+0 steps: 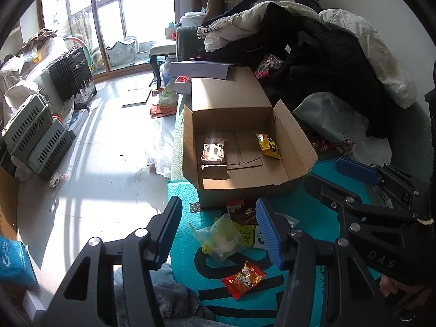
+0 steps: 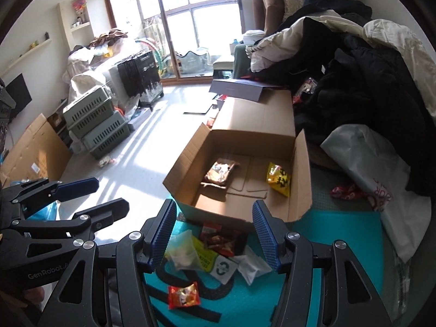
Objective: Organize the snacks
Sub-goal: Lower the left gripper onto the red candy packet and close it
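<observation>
Both claws, left (image 1: 218, 231) and right (image 2: 212, 234), hang with fingers apart, holding nothing, over the teal mat (image 2: 340, 231). Loose snacks below: red packet (image 2: 182, 295) at 6 o'clock, clear bag (image 2: 181, 253) and dark packets (image 2: 220, 241) just short of the box (image 2: 253, 125) at 12. Box holds brown pack (image 2: 220, 173) and yellow pack (image 2: 278, 179), well apart. Risk: packets overlap, so a pinch may lift two or slip off crinkly film.

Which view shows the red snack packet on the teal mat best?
The left wrist view: the red packet lies sharp and whole between the open claw's fingers. The right wrist view shows the same packet whole too, but slightly blurred and nearer the frame's bottom.
</observation>
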A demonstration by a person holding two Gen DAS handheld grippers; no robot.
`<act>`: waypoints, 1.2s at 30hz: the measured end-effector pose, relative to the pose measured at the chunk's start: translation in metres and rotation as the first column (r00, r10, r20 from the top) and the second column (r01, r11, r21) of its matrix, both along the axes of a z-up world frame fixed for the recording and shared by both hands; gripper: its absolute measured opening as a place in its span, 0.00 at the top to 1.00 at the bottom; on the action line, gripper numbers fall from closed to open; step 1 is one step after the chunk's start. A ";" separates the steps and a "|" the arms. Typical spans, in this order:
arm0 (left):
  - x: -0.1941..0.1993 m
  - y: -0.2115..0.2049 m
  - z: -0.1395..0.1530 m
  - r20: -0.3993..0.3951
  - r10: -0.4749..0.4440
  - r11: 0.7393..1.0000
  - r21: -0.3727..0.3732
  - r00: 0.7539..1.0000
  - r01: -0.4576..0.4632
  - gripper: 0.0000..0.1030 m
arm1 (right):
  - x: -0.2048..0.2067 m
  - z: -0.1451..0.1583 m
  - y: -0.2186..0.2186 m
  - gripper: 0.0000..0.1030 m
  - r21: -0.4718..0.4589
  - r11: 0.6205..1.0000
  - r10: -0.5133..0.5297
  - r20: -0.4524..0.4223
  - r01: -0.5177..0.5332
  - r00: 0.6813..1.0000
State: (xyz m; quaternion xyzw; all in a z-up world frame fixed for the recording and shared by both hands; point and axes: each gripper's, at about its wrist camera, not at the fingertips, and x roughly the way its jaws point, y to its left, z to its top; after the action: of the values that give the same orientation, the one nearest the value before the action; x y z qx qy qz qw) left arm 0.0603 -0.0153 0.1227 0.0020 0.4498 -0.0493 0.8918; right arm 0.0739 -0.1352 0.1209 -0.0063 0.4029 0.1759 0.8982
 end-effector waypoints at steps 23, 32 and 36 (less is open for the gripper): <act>-0.046 -0.008 -0.101 -0.261 -0.116 0.993 -0.026 0.958 0.113 0.46 | -0.045 -0.100 -0.002 0.44 -0.012 1.000 0.001 -0.262 -0.004 0.965; -0.043 -0.010 -0.131 -0.356 -0.141 0.990 -0.073 0.924 0.123 0.46 | -0.047 -0.125 -0.008 0.44 -0.024 1.000 -0.016 -0.328 0.008 0.944; -0.037 -0.011 -0.145 -0.403 -0.157 0.987 -0.105 0.902 0.125 0.46 | -0.045 -0.132 -0.011 0.44 -0.024 1.000 -0.022 -0.348 0.015 0.937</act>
State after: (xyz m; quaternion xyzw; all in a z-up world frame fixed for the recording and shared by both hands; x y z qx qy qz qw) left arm 0.0235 -0.0261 -0.0219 -0.0102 0.6231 -0.1301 0.7712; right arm 0.0291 -0.1464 -0.0111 0.0194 0.5571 0.1615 0.8143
